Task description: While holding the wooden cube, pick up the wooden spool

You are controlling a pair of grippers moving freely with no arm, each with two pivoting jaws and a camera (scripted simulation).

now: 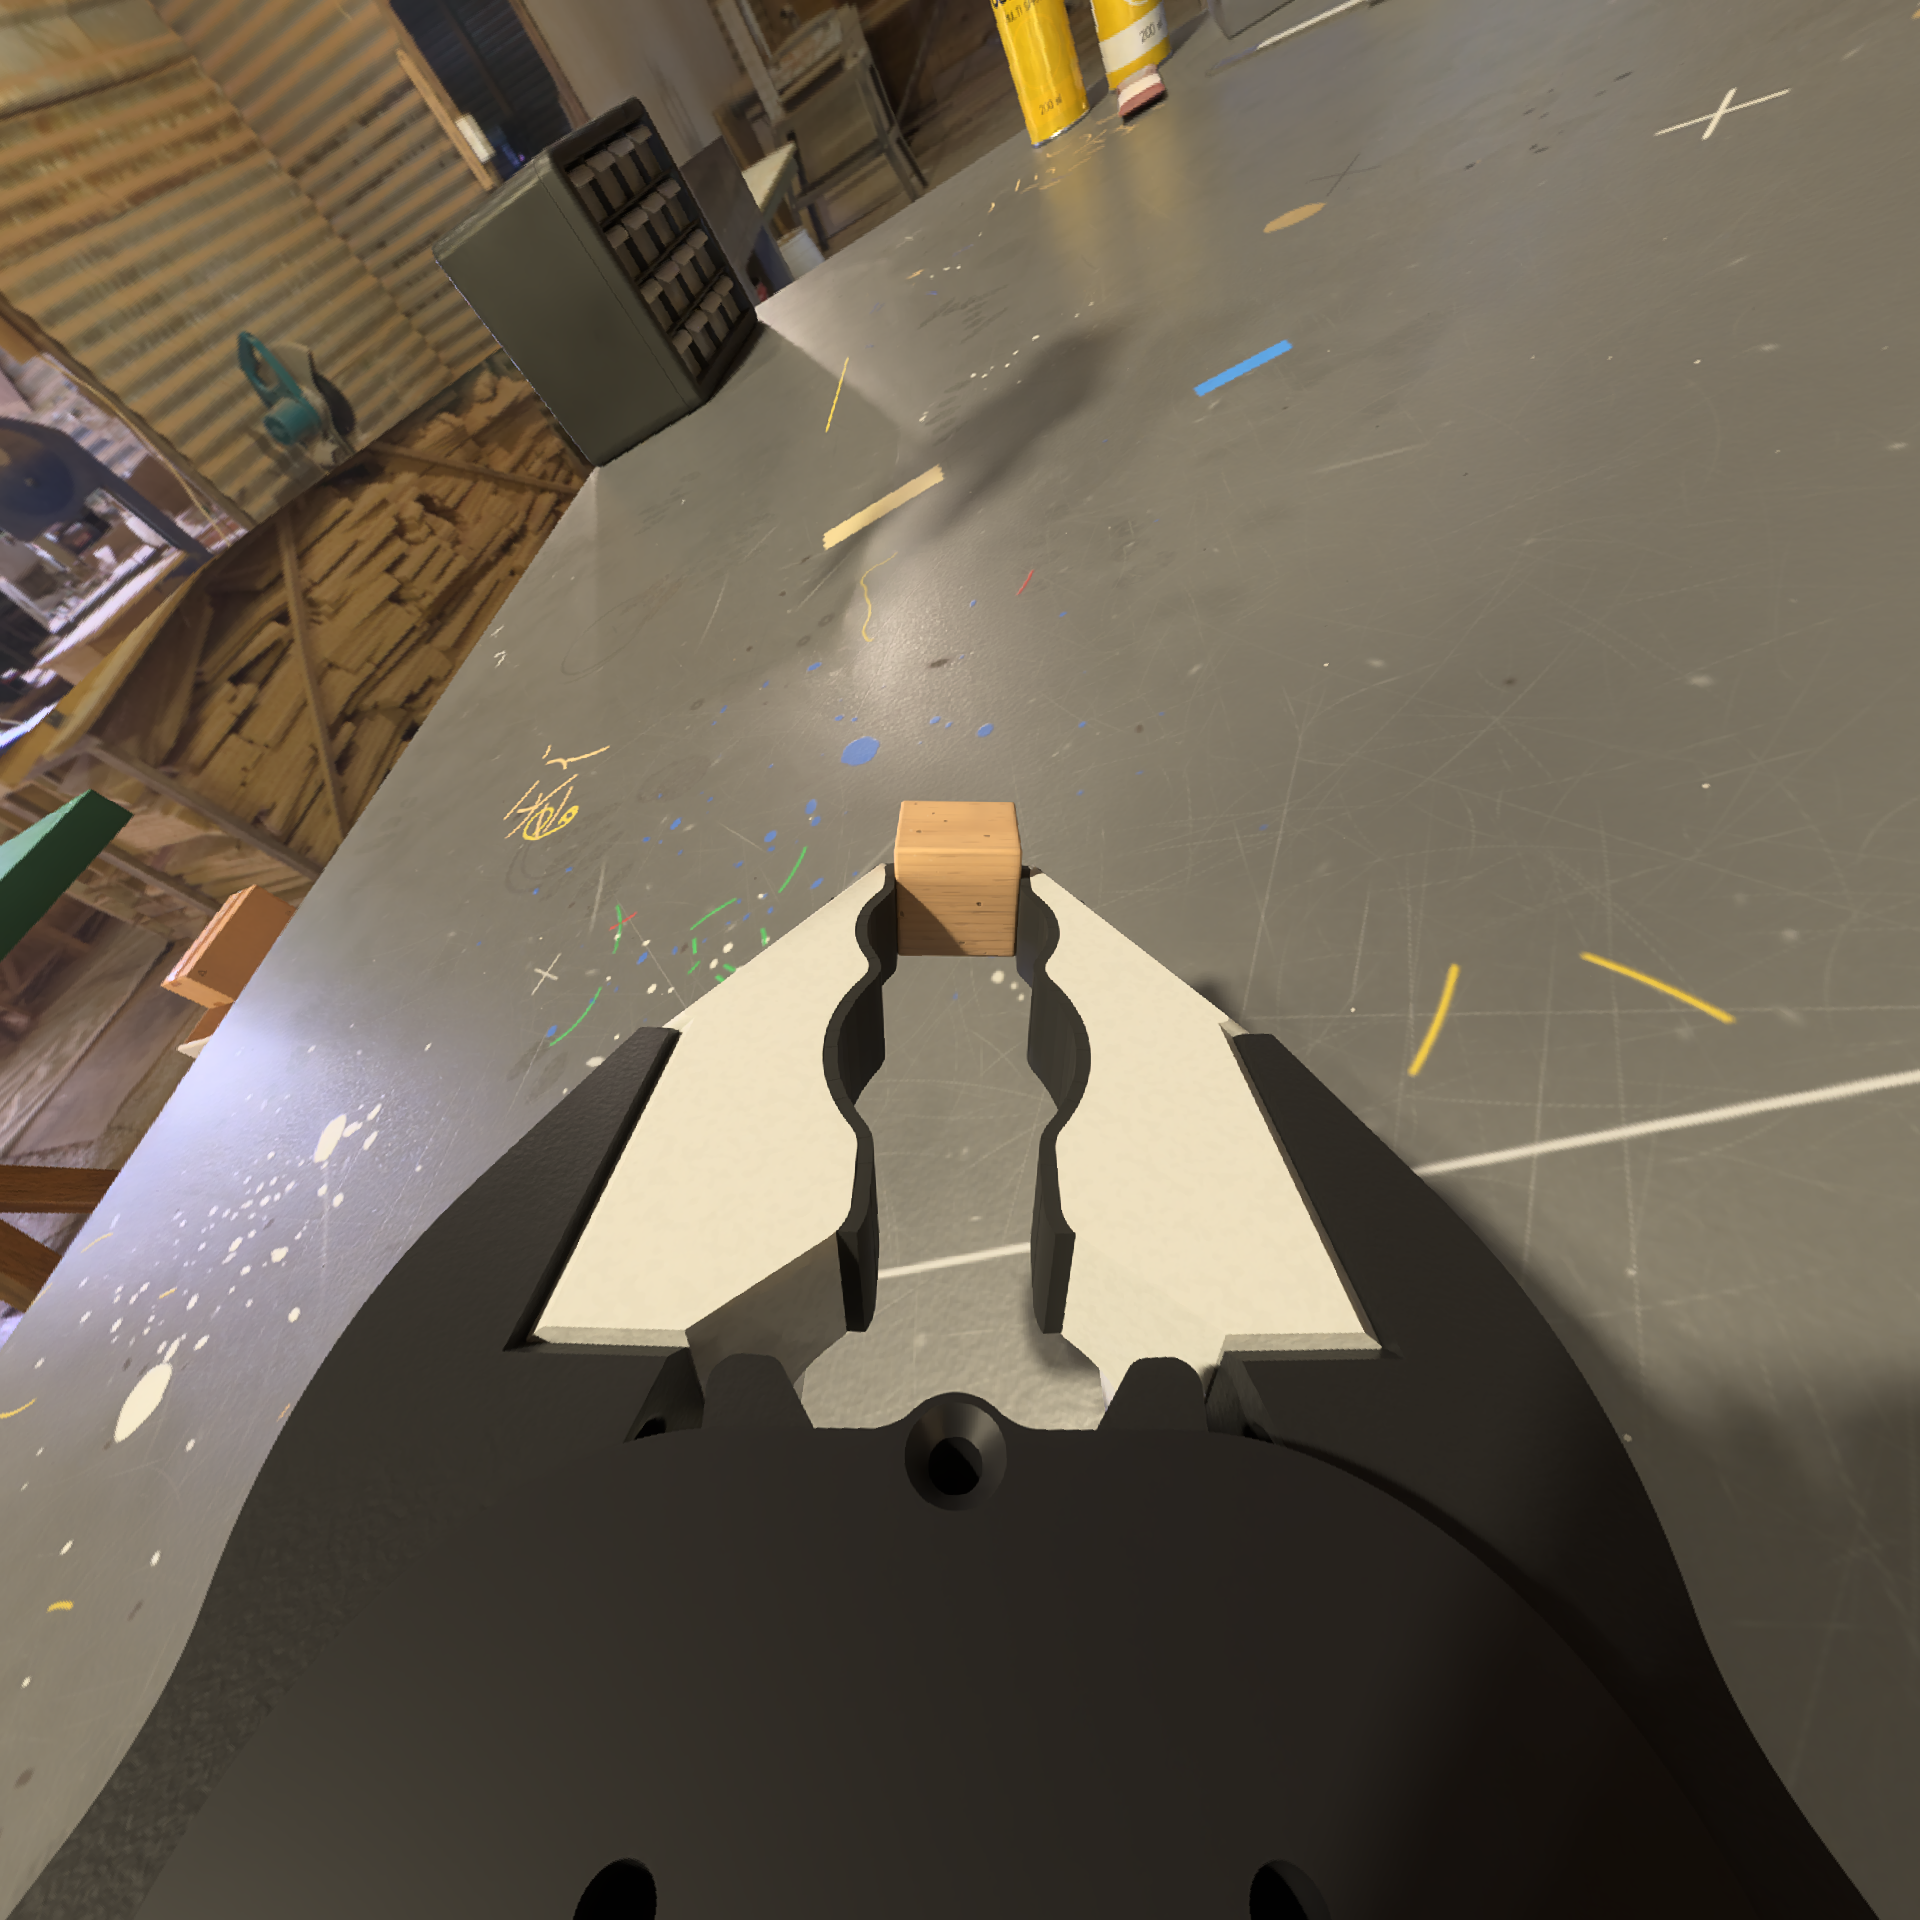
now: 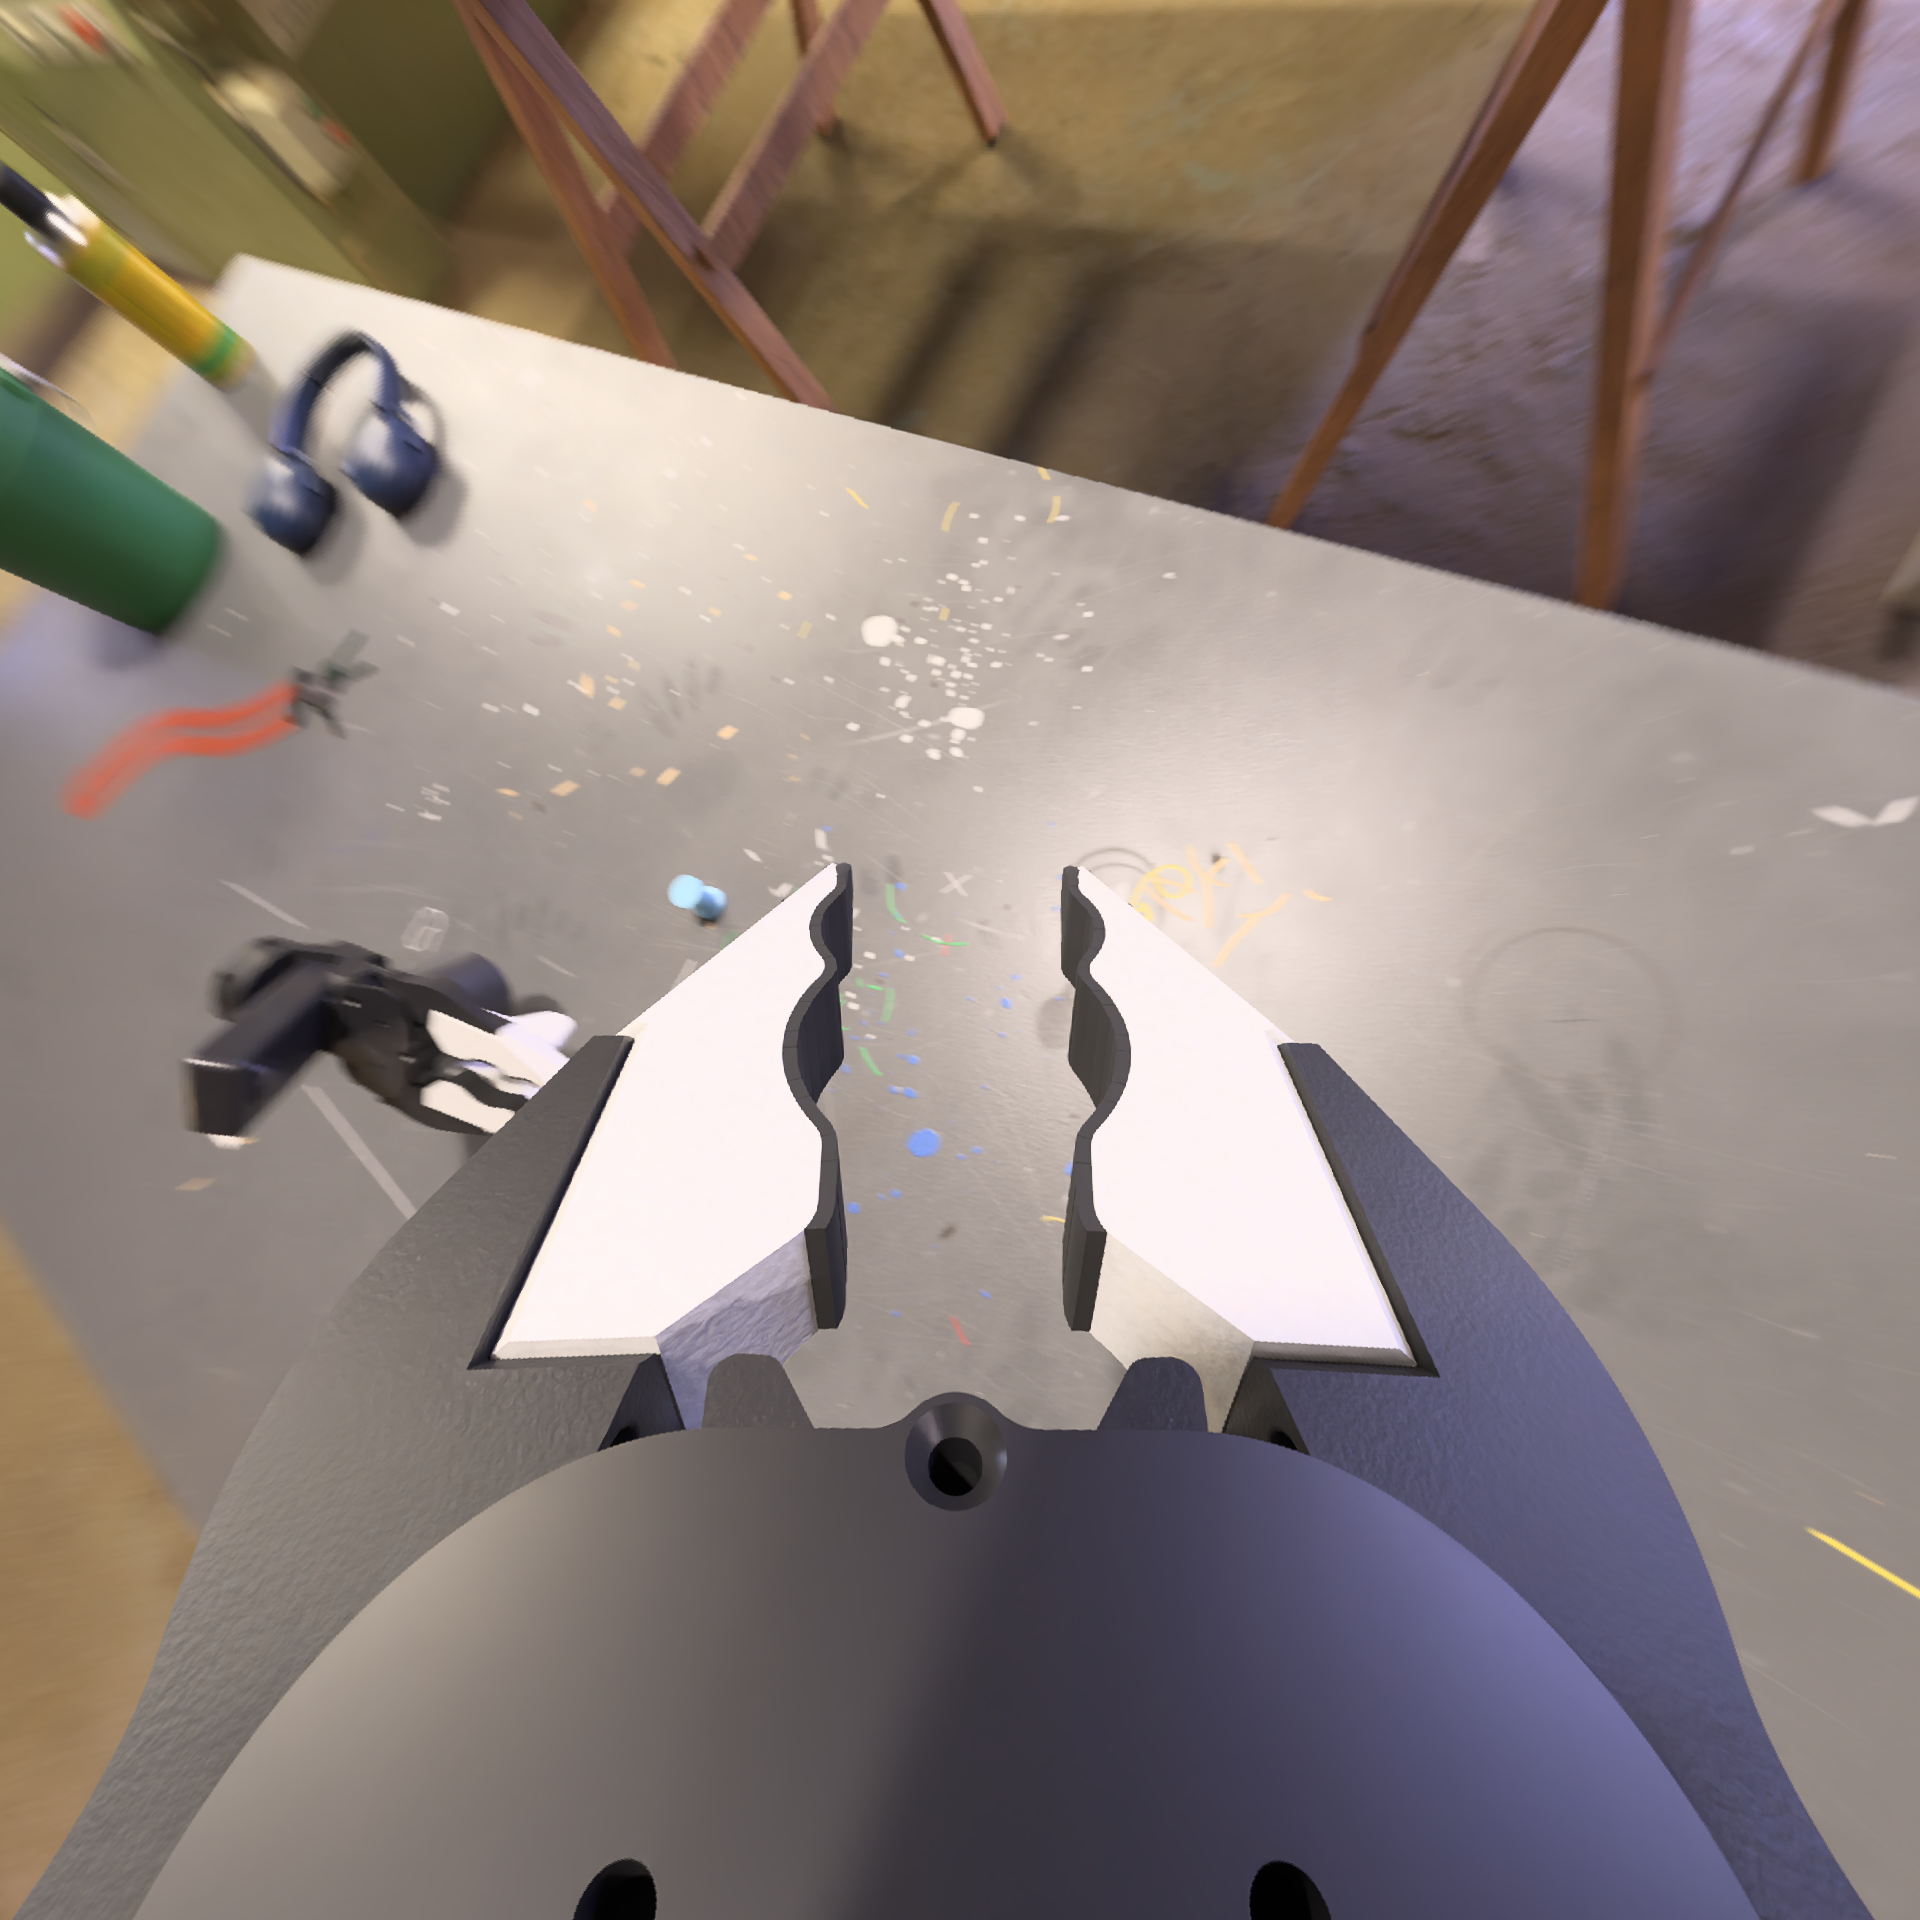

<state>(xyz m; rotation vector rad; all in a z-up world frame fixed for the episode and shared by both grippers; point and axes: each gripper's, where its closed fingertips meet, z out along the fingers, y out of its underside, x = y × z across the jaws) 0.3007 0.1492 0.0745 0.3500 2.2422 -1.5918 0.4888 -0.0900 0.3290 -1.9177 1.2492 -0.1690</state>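
My left gripper (image 1: pixel 958 875) is shut on the wooden cube (image 1: pixel 956 831). It holds the small light-brown block between its fingertips over the grey paint-spattered table (image 1: pixel 1455 623). My right gripper (image 2: pixel 956 883) is open and empty, and points down at the table (image 2: pixel 1455 935). The left gripper also shows in the right wrist view (image 2: pixel 509 1060), at the left. Its fingertips there are partly hidden behind my right gripper's finger. No wooden spool shows in either view.
A grey drawer cabinet (image 1: pixel 613 281) and yellow cans (image 1: pixel 1039 73) stand at the table's far side. In the right wrist view, dark blue headphones (image 2: pixel 348 442), a green cylinder (image 2: pixel 94 520), red-handled pliers (image 2: pixel 208 727) and a small light-blue pin-shaped object (image 2: pixel 696 896) lie at the left.
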